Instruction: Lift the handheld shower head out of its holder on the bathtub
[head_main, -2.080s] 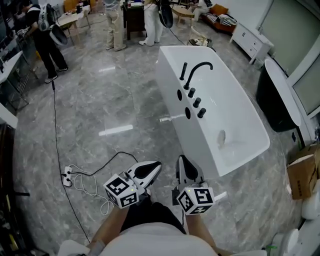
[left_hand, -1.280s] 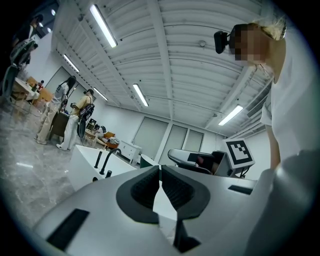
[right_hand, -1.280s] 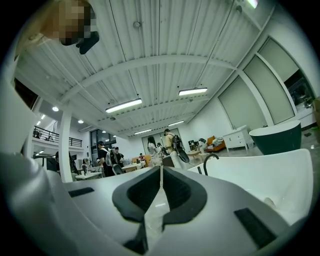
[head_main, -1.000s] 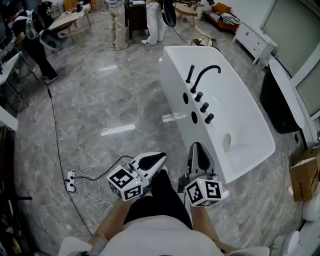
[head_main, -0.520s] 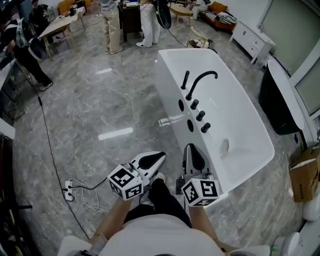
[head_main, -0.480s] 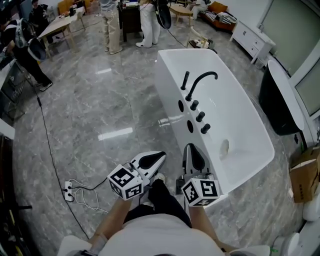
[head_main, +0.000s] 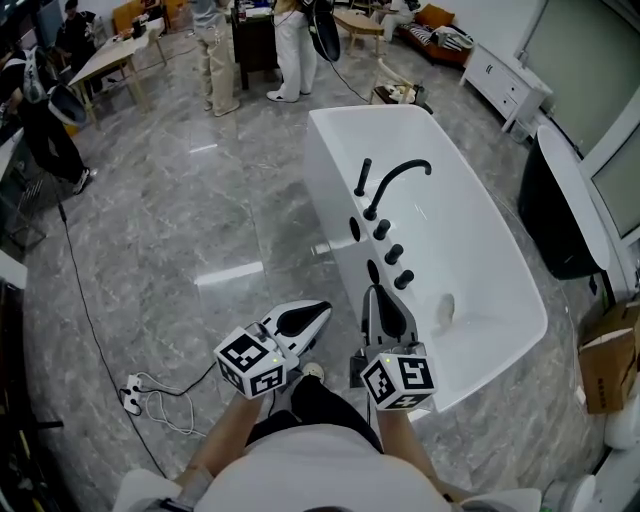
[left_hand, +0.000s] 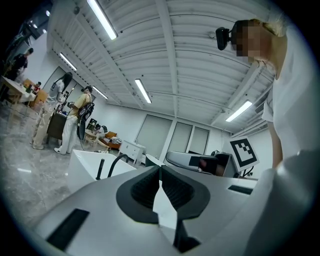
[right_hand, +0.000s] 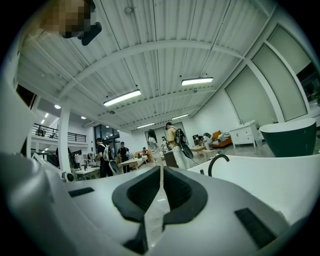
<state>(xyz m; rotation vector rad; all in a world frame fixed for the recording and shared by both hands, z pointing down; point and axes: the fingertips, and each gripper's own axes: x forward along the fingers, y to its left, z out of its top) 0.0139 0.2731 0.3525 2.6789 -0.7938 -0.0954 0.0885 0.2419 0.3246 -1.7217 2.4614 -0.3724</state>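
I am looking at the white bathtub (head_main: 470, 220), which is stretching from the upper centre to the lower right of the head view. The handheld shower head (head_main: 363, 172), a slim black wand, is standing upright in its holder (head_main: 360, 192) on the tub's left rim. It is sitting just left of the arched black spout (head_main: 395, 178).

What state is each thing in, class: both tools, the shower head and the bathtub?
Left tool: shut, nothing between its jaws.
Right tool: shut, nothing between its jaws.
Handheld shower head: upright in its holder, not yet lifted.
Bathtub: empty, no water visible.
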